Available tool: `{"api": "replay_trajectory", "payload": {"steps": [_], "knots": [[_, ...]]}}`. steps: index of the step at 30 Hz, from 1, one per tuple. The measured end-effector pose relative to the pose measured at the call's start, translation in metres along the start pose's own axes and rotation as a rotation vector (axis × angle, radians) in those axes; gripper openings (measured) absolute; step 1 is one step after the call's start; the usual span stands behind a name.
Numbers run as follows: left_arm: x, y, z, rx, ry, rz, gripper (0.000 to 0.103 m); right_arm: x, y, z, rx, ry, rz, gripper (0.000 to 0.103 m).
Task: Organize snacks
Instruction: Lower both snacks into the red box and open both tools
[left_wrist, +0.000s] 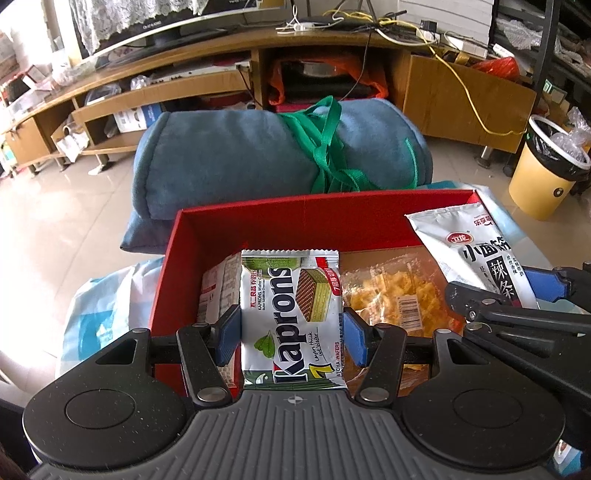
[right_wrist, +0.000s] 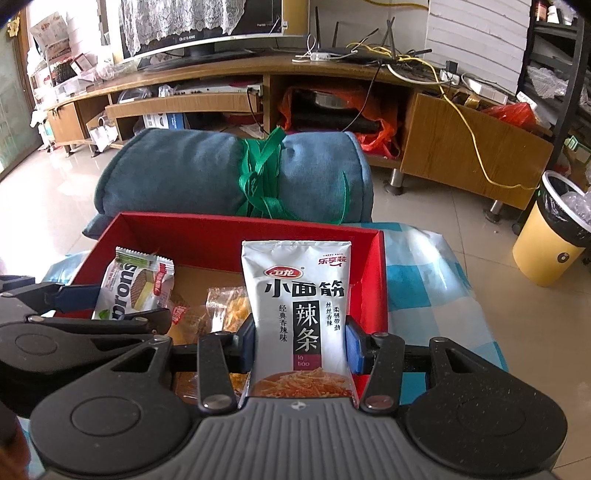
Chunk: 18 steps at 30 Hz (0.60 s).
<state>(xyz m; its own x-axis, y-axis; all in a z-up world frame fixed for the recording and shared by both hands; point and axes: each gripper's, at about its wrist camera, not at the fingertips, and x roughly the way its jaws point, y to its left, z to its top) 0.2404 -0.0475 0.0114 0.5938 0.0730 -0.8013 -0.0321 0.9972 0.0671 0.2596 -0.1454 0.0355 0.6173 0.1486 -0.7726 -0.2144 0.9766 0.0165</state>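
Two packets, one per hand: my left gripper (left_wrist: 291, 334) is clamped on the Kaprons wafer pack (left_wrist: 291, 317), blue pads pinching its side edges, and my right gripper (right_wrist: 301, 345) is clamped on the latiao pouch (right_wrist: 301, 314) the same way. Both packs stand upright between the jaws, hanging over the red box (left_wrist: 295, 221), wafers above its left half and pouch near its right wall. I'd lower each onto bare cardboard floor beside the clear yellow snack bags (left_wrist: 395, 295) and only let go once they touch down.
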Motion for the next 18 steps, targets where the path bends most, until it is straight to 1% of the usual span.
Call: {"api": "replay_trajectory", "payload": {"steps": [8, 18], "knots": [[0.013, 0.000, -0.003, 0.005, 0.036, 0.019, 0.063, 0.016, 0.003, -0.002, -0.016, 0.037, -0.005, 0.043], [0.019, -0.002, -0.007, 0.017, 0.048, 0.028, 0.064, 0.023, 0.003, -0.006, -0.024, 0.060, -0.005, 0.043]]}}
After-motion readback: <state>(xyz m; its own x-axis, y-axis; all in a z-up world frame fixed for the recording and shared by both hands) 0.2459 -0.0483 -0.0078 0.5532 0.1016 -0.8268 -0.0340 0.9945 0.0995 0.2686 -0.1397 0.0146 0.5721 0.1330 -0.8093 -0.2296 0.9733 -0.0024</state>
